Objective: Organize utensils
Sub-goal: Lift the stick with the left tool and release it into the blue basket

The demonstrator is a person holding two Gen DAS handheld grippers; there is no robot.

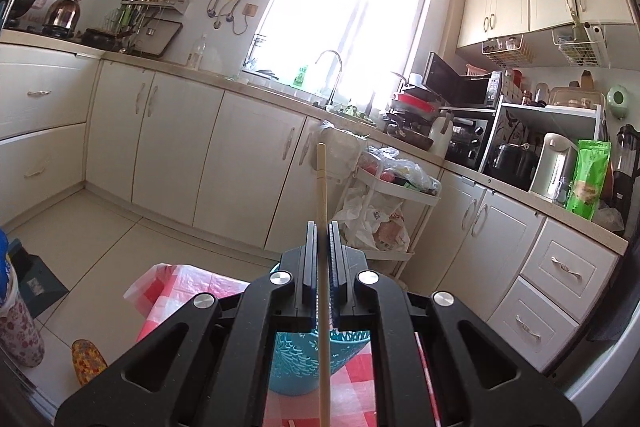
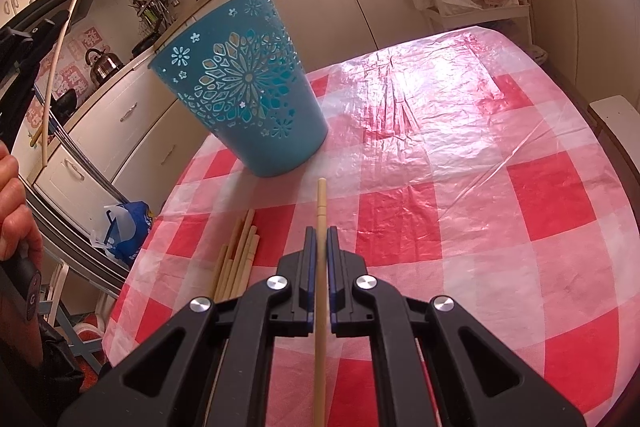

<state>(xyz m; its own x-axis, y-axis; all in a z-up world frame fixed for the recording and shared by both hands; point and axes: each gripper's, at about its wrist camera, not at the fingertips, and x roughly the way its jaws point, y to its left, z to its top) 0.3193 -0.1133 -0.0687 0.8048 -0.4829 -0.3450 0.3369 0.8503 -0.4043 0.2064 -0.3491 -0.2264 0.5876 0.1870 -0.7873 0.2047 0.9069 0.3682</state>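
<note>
My left gripper [image 1: 322, 227] is shut on a wooden chopstick [image 1: 322, 179] that runs straight out between its pads, high above the table. Under it shows the blue cut-out basket [image 1: 296, 359]. In the right wrist view that same left gripper [image 2: 30, 39] stands at the far left, its chopstick [image 2: 56, 55] slanting upward, left of the basket. My right gripper [image 2: 321, 233] is shut on another wooden chopstick [image 2: 321, 203] just over the red checked tablecloth [image 2: 460, 167]. The blue basket [image 2: 248, 83] stands upright ahead and to the left. Several loose chopsticks [image 2: 238, 259] lie on the cloth left of my right gripper.
A person's hand [image 2: 16, 203] grips the left tool's handle. A white trolley with plastic bags [image 1: 384, 203] stands past the table's far end, kitchen cabinets [image 1: 168, 147] behind it. A blue bag [image 2: 128, 227] sits on the floor off the table's left edge.
</note>
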